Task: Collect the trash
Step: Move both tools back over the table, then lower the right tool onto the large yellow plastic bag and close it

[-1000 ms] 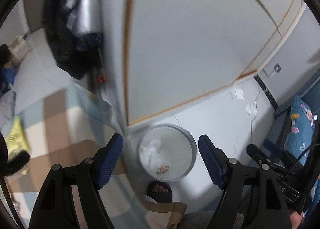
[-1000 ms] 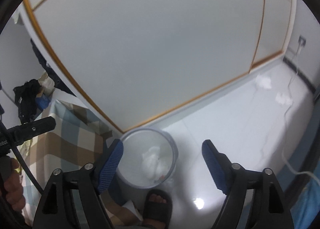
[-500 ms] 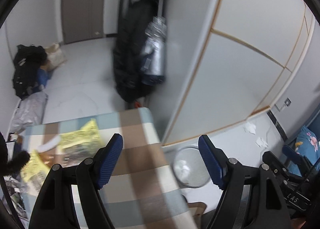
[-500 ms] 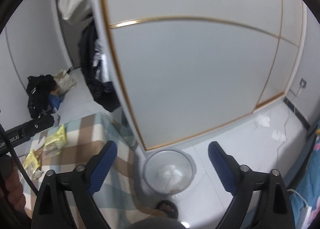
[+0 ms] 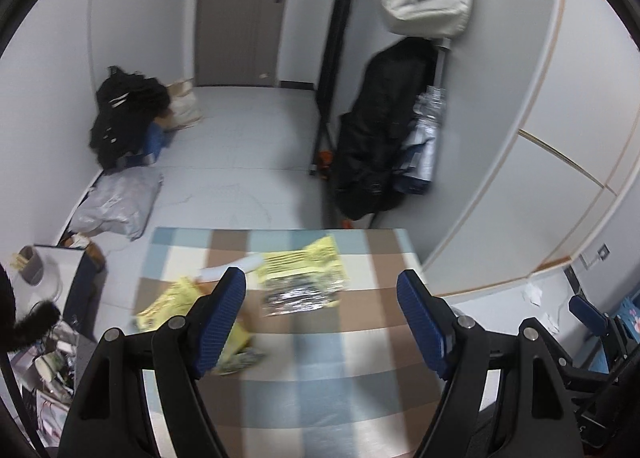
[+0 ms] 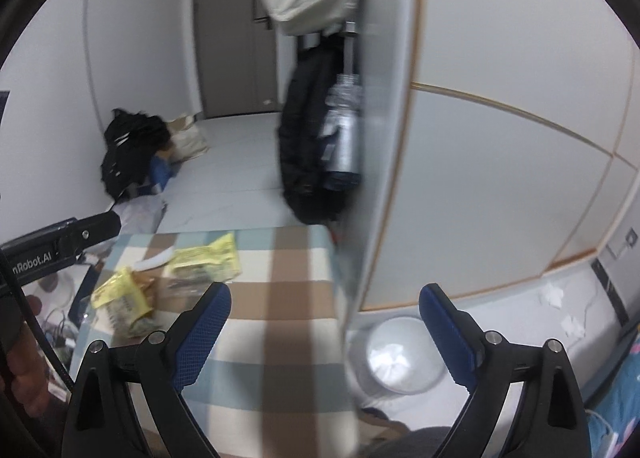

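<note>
Both views have swung off the bin and up to the checked table (image 5: pixel 320 370). Left gripper (image 5: pixel 322 322) wide, nothing between the jaws. Right gripper (image 6: pixel 324 332) has just opened wider, also holding nothing. Trash: yellow wrappers (image 5: pixel 304 264) and a foil packet (image 5: pixel 300 298), crumpled and blurred, toward the table's far-left part. Only the right view shows the bin (image 6: pixel 400 354), on the floor off the table's right edge, with white tissue in it, plus the left gripper's body (image 6: pixel 60 240).
</note>
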A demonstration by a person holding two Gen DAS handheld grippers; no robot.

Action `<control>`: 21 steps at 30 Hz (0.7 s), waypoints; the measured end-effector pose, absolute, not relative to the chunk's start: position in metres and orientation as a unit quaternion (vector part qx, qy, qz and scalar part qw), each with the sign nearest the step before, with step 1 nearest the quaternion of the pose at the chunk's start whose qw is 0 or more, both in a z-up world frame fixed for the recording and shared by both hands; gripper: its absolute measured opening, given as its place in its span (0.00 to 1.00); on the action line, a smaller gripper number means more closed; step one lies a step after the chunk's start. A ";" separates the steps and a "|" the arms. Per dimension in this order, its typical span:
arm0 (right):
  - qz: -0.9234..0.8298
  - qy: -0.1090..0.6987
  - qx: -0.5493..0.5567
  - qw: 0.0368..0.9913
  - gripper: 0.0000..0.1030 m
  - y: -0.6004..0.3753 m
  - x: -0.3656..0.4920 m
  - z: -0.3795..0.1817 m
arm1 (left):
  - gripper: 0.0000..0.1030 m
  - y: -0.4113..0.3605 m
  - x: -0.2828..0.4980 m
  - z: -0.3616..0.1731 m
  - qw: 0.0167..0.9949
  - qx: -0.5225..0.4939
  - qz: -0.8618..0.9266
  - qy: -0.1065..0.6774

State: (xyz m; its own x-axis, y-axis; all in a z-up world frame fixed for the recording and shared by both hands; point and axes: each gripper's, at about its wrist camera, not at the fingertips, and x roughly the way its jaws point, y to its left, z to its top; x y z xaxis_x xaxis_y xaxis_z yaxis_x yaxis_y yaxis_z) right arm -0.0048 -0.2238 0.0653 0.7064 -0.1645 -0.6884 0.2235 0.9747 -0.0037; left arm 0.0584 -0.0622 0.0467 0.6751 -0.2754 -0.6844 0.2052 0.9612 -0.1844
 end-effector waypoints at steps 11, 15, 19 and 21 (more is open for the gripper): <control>-0.067 0.398 -0.009 0.915 0.93 -0.141 0.033 0.042 | 0.73 -0.003 0.077 0.013 0.911 -0.062 -0.081 0.399; -0.054 0.409 -0.023 0.910 0.93 -0.123 0.047 0.029 | 0.73 0.018 0.083 -0.003 0.907 -0.066 -0.071 0.410; -0.037 0.420 -0.031 0.906 0.93 -0.110 0.064 0.010 | 0.73 0.040 0.087 -0.013 0.905 -0.069 -0.058 0.415; -0.026 0.427 -0.031 0.904 0.93 -0.105 0.068 0.003 | 0.73 0.049 0.090 -0.017 0.903 -0.072 -0.050 0.420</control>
